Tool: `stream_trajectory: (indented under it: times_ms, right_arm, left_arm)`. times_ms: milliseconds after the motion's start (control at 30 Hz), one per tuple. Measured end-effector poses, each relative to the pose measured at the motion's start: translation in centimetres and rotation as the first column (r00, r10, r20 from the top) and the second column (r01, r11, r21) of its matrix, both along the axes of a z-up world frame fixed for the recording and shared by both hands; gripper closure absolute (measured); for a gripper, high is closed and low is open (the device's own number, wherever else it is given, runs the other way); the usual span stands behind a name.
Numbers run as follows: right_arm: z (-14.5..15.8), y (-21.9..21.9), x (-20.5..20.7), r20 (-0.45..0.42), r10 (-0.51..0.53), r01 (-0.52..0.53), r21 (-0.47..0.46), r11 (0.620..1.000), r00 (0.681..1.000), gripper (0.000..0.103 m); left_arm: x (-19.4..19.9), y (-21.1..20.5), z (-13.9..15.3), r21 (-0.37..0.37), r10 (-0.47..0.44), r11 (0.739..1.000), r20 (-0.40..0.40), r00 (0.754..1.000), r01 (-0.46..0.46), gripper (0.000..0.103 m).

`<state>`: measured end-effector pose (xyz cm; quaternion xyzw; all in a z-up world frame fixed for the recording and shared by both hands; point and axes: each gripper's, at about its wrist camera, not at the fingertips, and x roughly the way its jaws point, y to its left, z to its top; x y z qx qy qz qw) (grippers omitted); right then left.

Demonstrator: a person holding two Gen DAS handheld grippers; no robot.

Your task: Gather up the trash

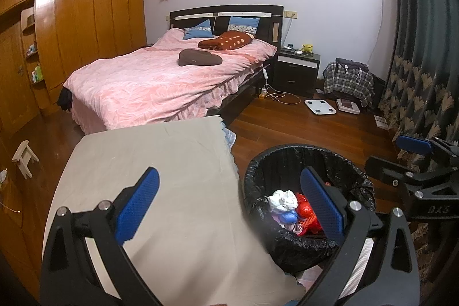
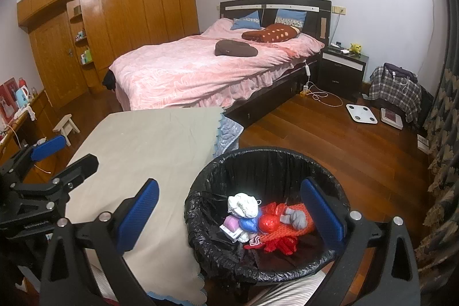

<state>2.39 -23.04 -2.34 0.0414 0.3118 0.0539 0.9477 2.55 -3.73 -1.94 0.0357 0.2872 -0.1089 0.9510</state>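
Note:
A black-lined trash bin [image 1: 255, 177] [image 2: 218, 165] stands on the floor beside a table covered with a beige cloth [image 1: 149, 168] [image 2: 149, 145]. Inside lie crumpled white paper [image 2: 243, 204] [image 1: 282, 200], red plastic wrapping [image 2: 271, 222] [image 1: 305, 210], a blue wad [image 2: 248, 224], a grey piece [image 2: 295, 218] and a pink-white packet [image 2: 231, 225]. My left gripper [image 1: 229, 202] is open and empty, one finger over the cloth, the other over the bin. My right gripper [image 2: 229, 214] is open and empty above the bin; it also shows in the left wrist view [image 1: 416, 145].
A bed with a pink cover [image 1: 160, 82] [image 2: 206, 70] stands behind the table. A nightstand [image 2: 341, 70], a white scale [image 2: 361, 112], a plaid-covered chair [image 2: 396, 91] and cables lie on the wooden floor. A small stool [image 2: 66, 128] and curtains [image 1: 416, 62] flank the room.

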Motion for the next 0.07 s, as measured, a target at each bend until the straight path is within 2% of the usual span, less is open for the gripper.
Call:
stream_trajectory:
  times_ms: [67]
  right_arm:
    - [0.02,0.00,0.06,-0.001,0.000,0.000,0.000,1.000,1.000,0.006]
  left_arm:
    - [0.02,-0.04,0.05,0.000,0.003,1.000,-0.001,1.000,-0.003,0.007]
